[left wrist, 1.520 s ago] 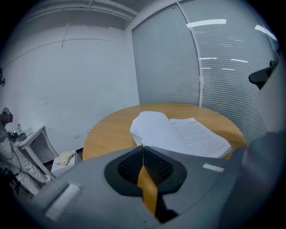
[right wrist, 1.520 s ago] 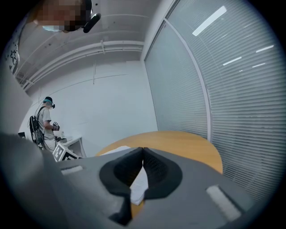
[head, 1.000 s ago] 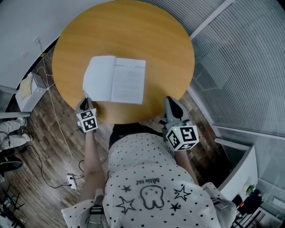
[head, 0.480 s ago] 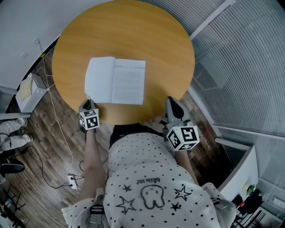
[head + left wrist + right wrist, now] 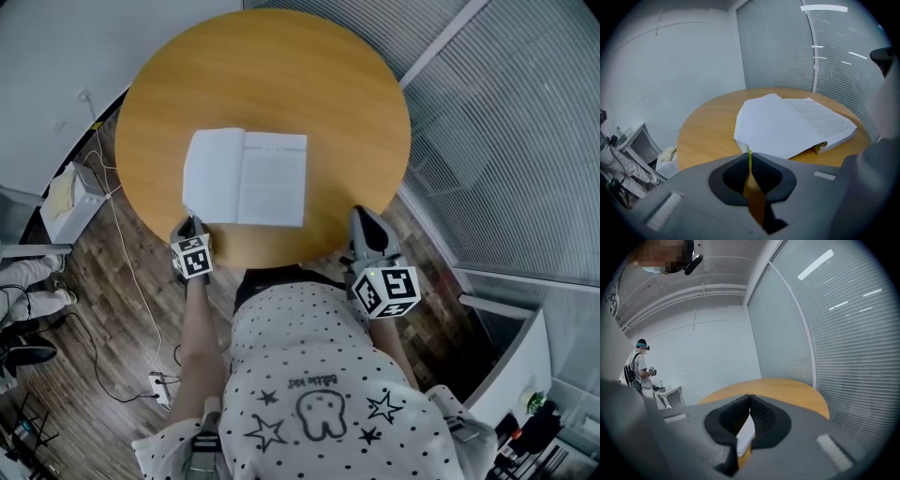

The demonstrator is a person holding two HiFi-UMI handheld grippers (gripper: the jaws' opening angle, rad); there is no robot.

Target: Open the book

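Even, cool indoor light; fisheye bending, dark vignetted corners

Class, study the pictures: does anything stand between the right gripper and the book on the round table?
Nothing visible does. Only bare table lies between the right gripper, at the near edge, and the open book. The left gripper is shut on the book's near left corner.

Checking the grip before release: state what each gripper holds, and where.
The left gripper apparently pinches the open book by its near left corner; the right gripper is shut, empty.
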